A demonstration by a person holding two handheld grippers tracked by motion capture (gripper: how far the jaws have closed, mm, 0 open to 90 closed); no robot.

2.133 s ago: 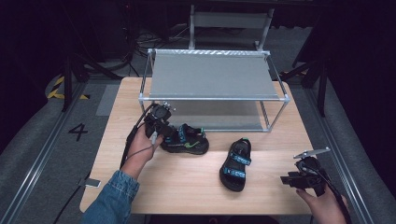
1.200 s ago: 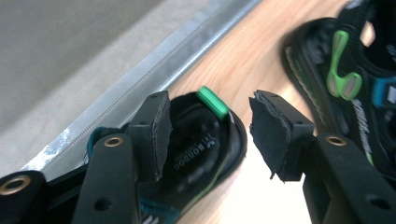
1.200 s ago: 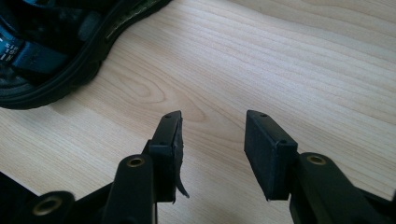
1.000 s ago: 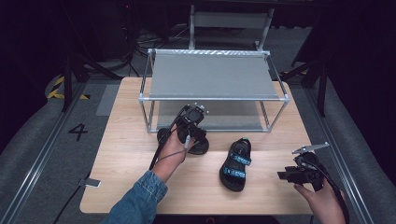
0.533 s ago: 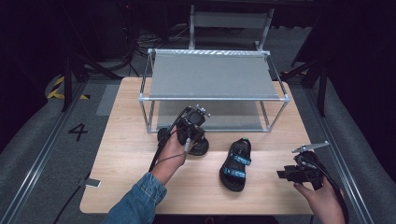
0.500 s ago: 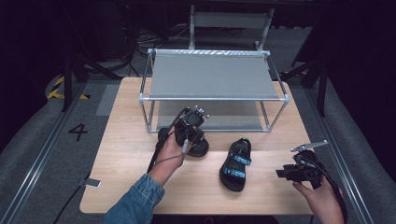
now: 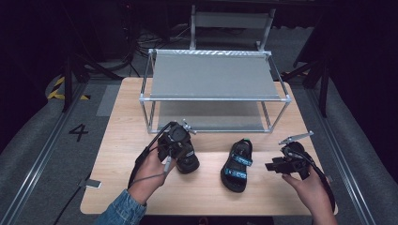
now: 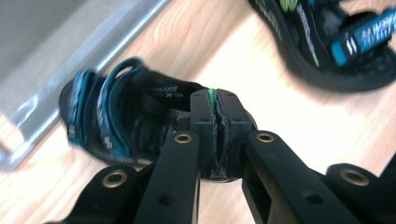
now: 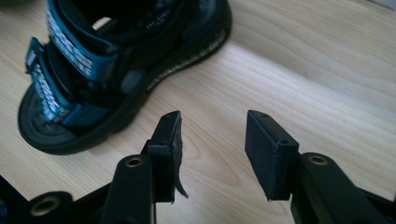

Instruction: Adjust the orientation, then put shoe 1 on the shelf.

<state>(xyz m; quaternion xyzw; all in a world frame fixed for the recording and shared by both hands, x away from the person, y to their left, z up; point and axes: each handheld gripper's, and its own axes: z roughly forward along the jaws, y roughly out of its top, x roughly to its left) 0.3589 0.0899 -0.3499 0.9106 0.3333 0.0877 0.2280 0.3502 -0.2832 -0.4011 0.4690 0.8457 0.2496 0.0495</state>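
- A dark room is seen around the worktop [image 7: 141,140], with grey floor on both sides; a "4" [image 7: 78,132] is marked on the floor at the left, beside yellow-and-black hazard tape [image 7: 58,89].
- The worktop is made of pale wood with a visible grain.
- A metal-framed rack [image 7: 213,77] with two grey shelves is set at the far half of the worktop.
- One black sandal with blue straps [image 7: 237,164] is laid flat on the worktop between the two hands, well in front of the rack. White lettering is carried on its straps, but it is too blurred to be read.
- A second black sandal [image 8: 121,116], with teal straps, is located under the left gripper [image 7: 180,143], near the rack's front left leg. A white printed label is seen on its insole; it cannot be read.
- The left gripper's jaws have just been closing and are pressed together on a thin green-edged strap of this sandal.
- The right gripper [image 9: 212,144] is held just beside the first sandal's heel, above bare wood; its jaws are held moderately wide with nothing between them.
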